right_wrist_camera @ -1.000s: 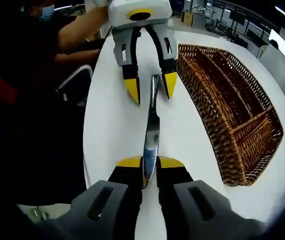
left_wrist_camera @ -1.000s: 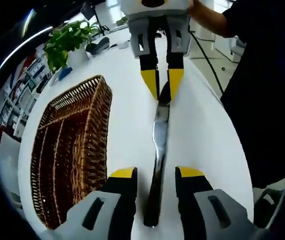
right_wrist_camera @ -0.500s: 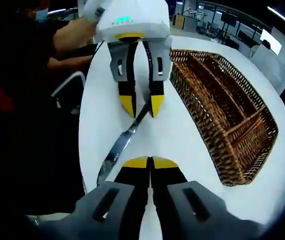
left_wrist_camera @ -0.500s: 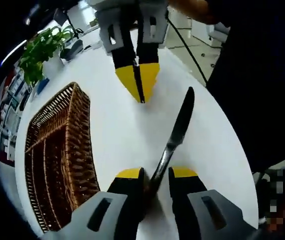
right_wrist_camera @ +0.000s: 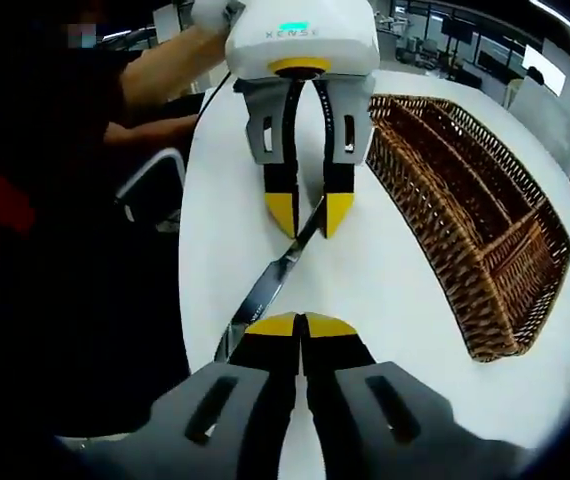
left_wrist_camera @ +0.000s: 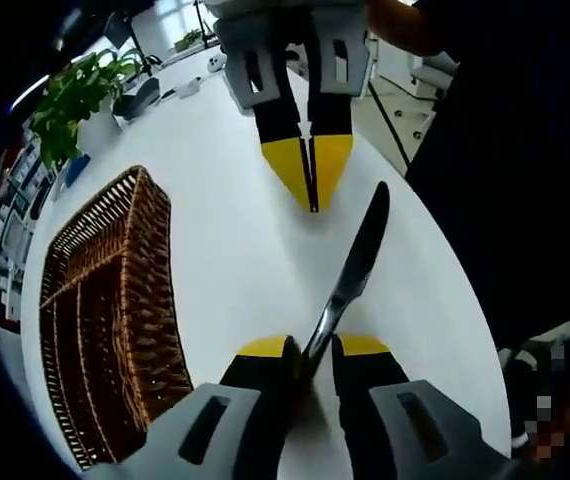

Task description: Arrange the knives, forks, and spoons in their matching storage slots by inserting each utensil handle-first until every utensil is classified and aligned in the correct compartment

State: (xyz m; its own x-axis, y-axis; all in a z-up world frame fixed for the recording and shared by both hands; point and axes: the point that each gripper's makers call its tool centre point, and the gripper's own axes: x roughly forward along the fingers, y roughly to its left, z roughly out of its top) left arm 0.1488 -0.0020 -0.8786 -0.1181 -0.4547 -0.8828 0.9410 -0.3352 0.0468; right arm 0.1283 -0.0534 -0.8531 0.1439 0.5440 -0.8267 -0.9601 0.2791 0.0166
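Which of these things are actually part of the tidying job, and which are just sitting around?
Part of the job:
- silver table knife, gripped by the left gripper
- brown woven wicker tray with compartments
- right gripper, jaws shut

Just lying about:
- green potted plant
- round white table

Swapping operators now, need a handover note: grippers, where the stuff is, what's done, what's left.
Left gripper: shut on the knife at one end; the rest sticks out forward and tilted over the table.
Right gripper: shut, holding nothing, facing the left one.
Wicker basket: on the table beside the grippers. The compartments in view hold no utensils.
Done: knife is picked up and sits in the left gripper alone.
Left: slide the knife handle-first into its slot, then sort whatever forks and spoons remain. None can be seen right now.
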